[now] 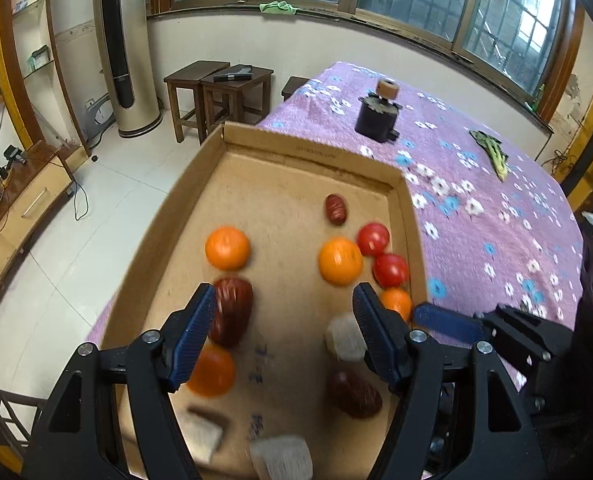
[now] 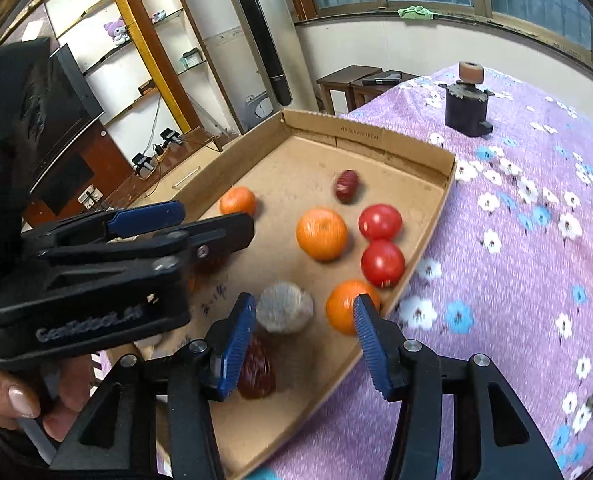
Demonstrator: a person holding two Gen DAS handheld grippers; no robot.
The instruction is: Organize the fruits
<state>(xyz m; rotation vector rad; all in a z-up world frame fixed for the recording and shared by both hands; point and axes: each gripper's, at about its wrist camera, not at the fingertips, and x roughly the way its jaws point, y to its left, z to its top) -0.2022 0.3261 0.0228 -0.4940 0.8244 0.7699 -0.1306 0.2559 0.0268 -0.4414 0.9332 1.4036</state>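
- Two hand-held grippers hover over the cardboard tray [image 1: 200, 184], which lies on a bed covered with a purple flowered blanket [image 1: 496, 208]; the left hand-held gripper [image 1: 284, 300] has its jaws spread wide and holds nothing, and the right hand-held gripper [image 2: 302, 312] is likewise released and empty.
- Several fruits lie loose and mixed on the tray floor: two tomatoes [image 2: 381, 242] touching each other near the right wall, a large orange [image 2: 321, 233] just beside them, a small orange [image 2: 346, 304] against the same wall, another orange [image 1: 227, 248] towards the left, and dark red dates such as the one at the far end [image 1: 335, 209].
- Between the right gripper's fingers lie a pale fuzzy fruit [image 2: 284, 307] and a date [image 2: 256, 368]; I judge one of these to be the next pick, though which is unclear.
- To do it well, centre the jaws on a single fruit before closing, since the fuzzy fruit and the date lie close together and a wide closure could catch both.
- Close gently: round fruit rolls on bare cardboard, and the tomatoes would bruise under a hard squeeze.
- Keep the two grippers apart, for they are crowded over the tray's near end.
- The left view is motion-blurred, so its near fruits are hard to name.
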